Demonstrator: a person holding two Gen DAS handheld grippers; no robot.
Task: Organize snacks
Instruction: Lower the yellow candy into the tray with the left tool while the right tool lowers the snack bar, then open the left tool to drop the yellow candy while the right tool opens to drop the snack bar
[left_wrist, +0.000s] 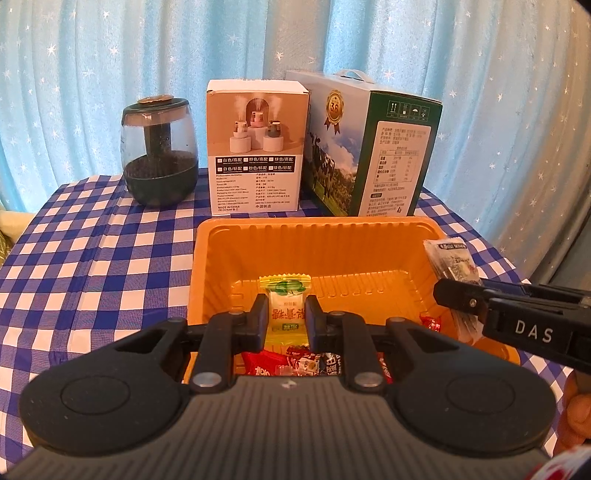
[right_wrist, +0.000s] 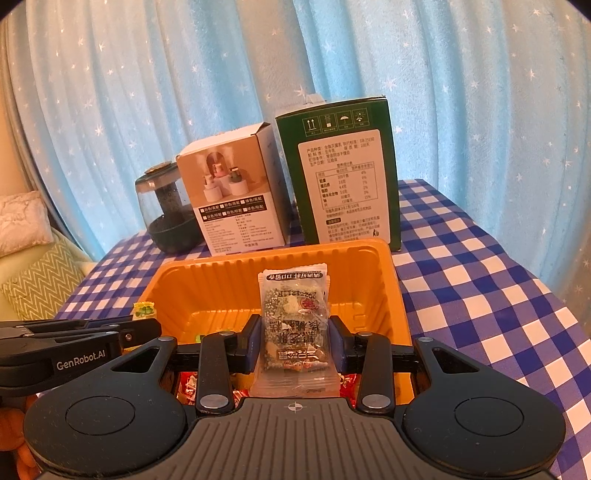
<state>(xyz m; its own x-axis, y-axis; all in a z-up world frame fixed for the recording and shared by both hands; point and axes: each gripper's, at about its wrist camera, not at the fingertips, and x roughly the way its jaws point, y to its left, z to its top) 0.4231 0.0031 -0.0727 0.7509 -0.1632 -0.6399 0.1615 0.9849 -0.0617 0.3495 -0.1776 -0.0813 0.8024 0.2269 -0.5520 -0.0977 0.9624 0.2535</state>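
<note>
An orange plastic tray (left_wrist: 317, 236) (right_wrist: 207, 280) sits on the checked tablecloth, with red-wrapped snacks (left_wrist: 295, 360) (right_wrist: 188, 384) at its near end. My left gripper (left_wrist: 285, 314) is shut on a yellow and white snack packet (left_wrist: 286, 295) held upright over the tray. My right gripper (right_wrist: 295, 336) is shut on a clear packet of dark speckled snack (right_wrist: 295, 314), also above the tray. In the left wrist view the right gripper (left_wrist: 458, 295) enters from the right with that clear packet (left_wrist: 452, 262). The left gripper (right_wrist: 147, 325) shows at the left of the right wrist view.
Behind the tray stand a dark glass jar (left_wrist: 159, 151) (right_wrist: 166, 210), a white humidifier box (left_wrist: 256, 147) (right_wrist: 232, 192) and a green milk carton box (left_wrist: 373, 147) (right_wrist: 343, 173). A blue star curtain (left_wrist: 92, 74) hangs behind the blue-and-white checked table (left_wrist: 92, 240) (right_wrist: 480, 277). Cushions (right_wrist: 33, 258) lie at left.
</note>
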